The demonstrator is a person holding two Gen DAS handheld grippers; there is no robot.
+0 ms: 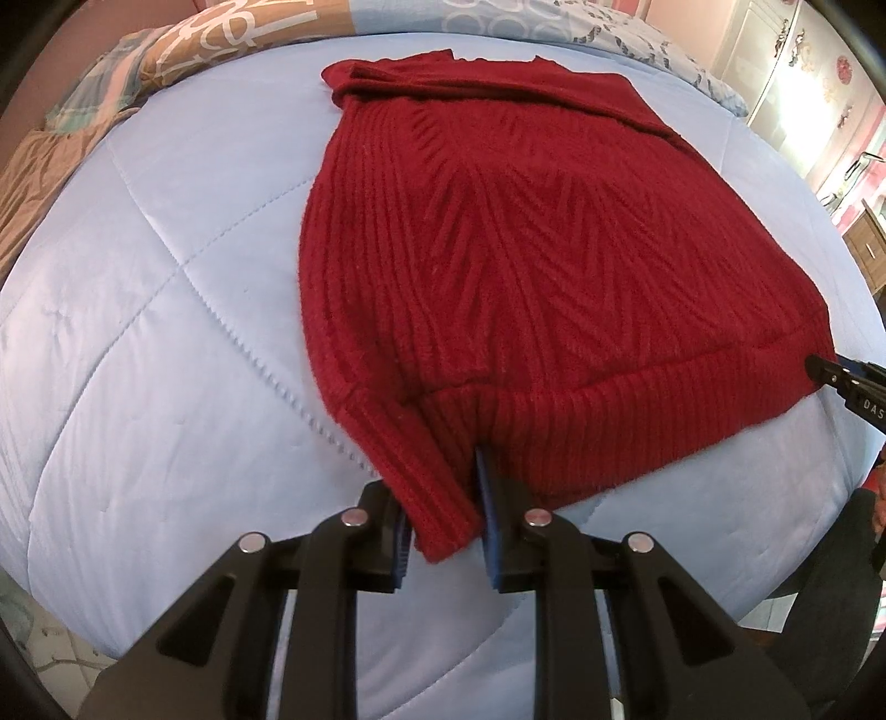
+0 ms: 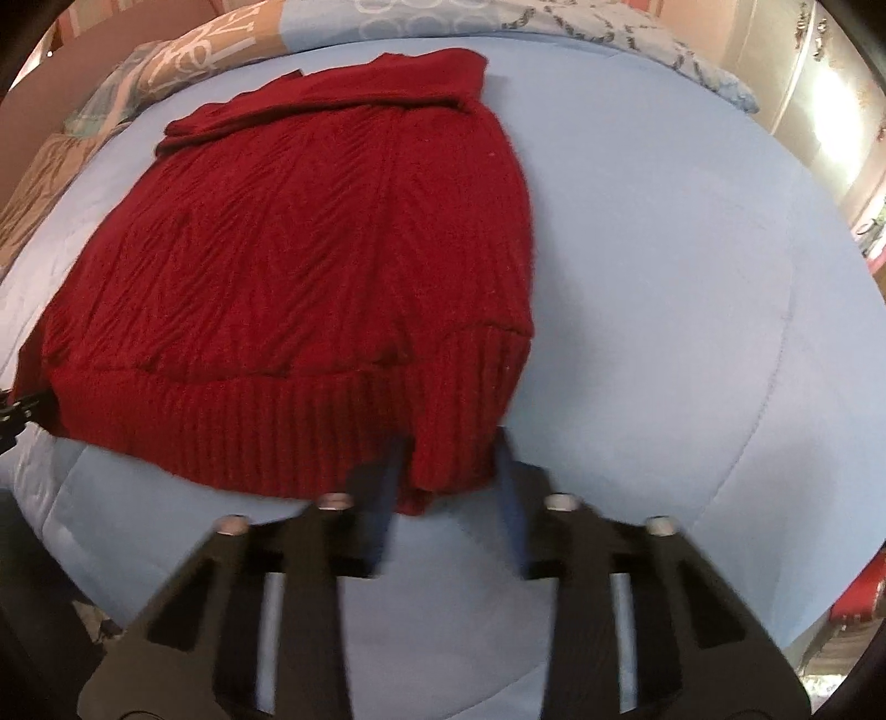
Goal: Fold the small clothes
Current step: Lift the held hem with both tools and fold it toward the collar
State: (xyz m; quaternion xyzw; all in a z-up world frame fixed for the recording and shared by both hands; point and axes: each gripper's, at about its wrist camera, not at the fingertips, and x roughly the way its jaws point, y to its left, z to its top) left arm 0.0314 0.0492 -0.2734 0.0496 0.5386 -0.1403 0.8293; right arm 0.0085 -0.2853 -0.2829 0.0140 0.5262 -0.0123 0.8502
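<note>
Left claw [image 1: 443,498] was clenched on the near left corner of the red sweater [image 1: 526,249]. Its blue pads [image 1: 490,498] pinched the ribbed edge where a cuff-like flap hung down. Right claw [image 2: 448,471] sat astride the near right corner of the ribbed hem. The cloth was between the fingers, but that view was smeared and I could not tell whether the pads were biting yet. From the left wrist view, the right claw's tip showed only at the frame edge, touching that corner.

The sweater lay flat on the light blue quilted bed [image 1: 166,332]. Its hem was toward me and the collar end was far off near the patterned pillows [image 1: 232,33]. The sides looked already turned in, so the body read as a narrow panel.

Step, as I judged it: gripping both hem corners for the bottom-to-top fold. The next move needed a confirmed right grip. Then both corners had to lift together and be carried level toward the collar, keeping the hem taut. They had to land square on the far edge, or the knit would sag and skew.
</note>
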